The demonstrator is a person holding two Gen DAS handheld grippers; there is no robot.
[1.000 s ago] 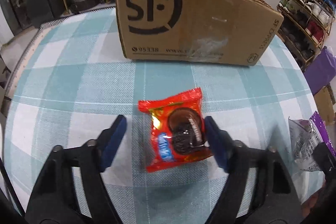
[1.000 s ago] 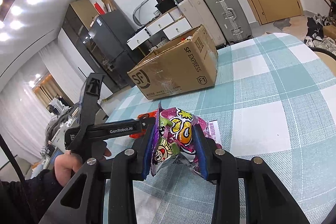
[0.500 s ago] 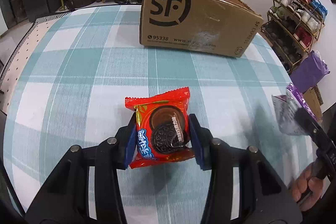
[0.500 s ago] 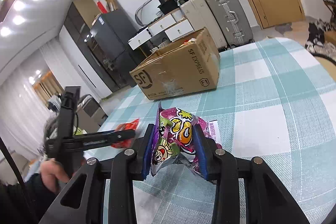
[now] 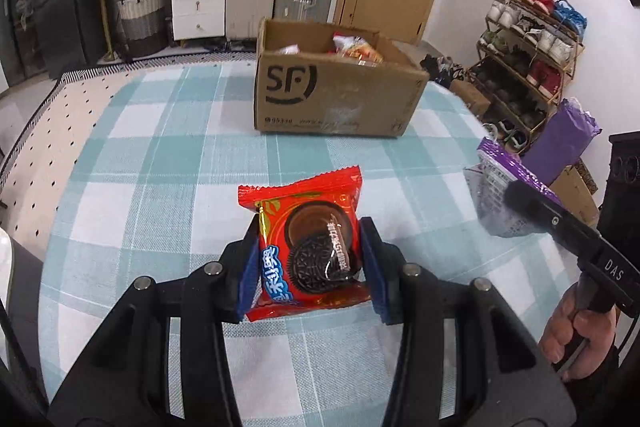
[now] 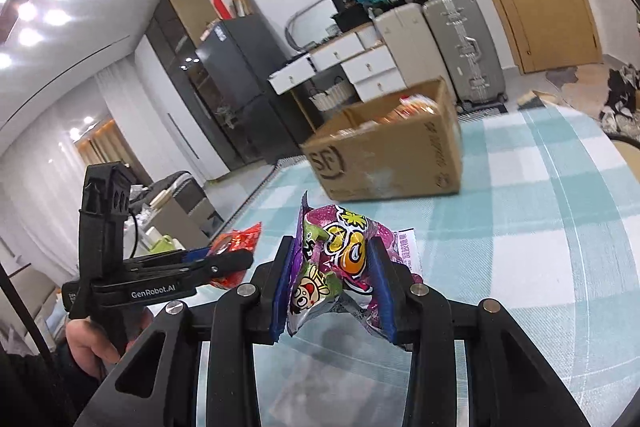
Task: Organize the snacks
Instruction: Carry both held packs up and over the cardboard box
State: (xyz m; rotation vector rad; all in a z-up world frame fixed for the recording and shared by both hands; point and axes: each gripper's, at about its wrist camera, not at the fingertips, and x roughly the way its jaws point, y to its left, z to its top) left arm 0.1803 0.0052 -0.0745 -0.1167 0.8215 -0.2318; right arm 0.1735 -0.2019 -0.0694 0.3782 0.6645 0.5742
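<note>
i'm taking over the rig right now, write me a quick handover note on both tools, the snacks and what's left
Left tool: shut on the red cookie pack, held above the checked tablecloth.
Right tool: shut on the purple candy bag, also off the table.
Cardboard box: open at the far side of the table, with a few snack packs already inside.
Done: both snacks are gripped and raised.
Left: carry each to the box and drop it in. No other loose snacks show on the table in these views.

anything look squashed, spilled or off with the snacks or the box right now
Only the purple snack bag looks off: the right gripper pinches it hard, so it is crumpled and folded. The red cookie pack sits flat in the left gripper. The cardboard box stands upright; nothing has spilled.
</note>
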